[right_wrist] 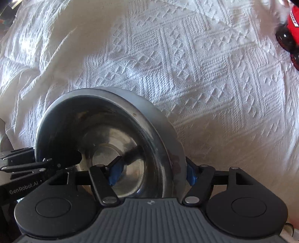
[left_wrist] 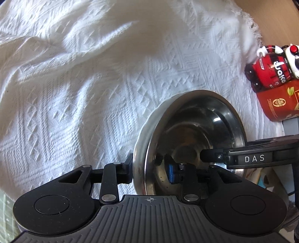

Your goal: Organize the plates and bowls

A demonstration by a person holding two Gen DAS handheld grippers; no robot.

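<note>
A steel bowl [left_wrist: 194, 119] is held over a white woven cloth, open side toward both cameras. My left gripper [left_wrist: 149, 174] is shut on its left wall, one finger outside and the blue-padded finger inside. My right gripper [right_wrist: 152, 173] is shut on the bowl [right_wrist: 104, 119] at its right wall, one blue pad inside and one outside. The right gripper's finger also shows in the left wrist view [left_wrist: 213, 156], reaching into the bowl from the right. The left gripper's finger shows in the right wrist view [right_wrist: 63, 161] at the bowl's left rim.
The white patterned cloth [left_wrist: 93, 93] covers the whole surface, wrinkled at the left. A red toy car [left_wrist: 269, 71] sits on a red box [left_wrist: 280, 102] at the right edge; the car also shows in the right wrist view [right_wrist: 289, 35]. Bare wood [left_wrist: 271, 16] lies beyond the cloth's fringe.
</note>
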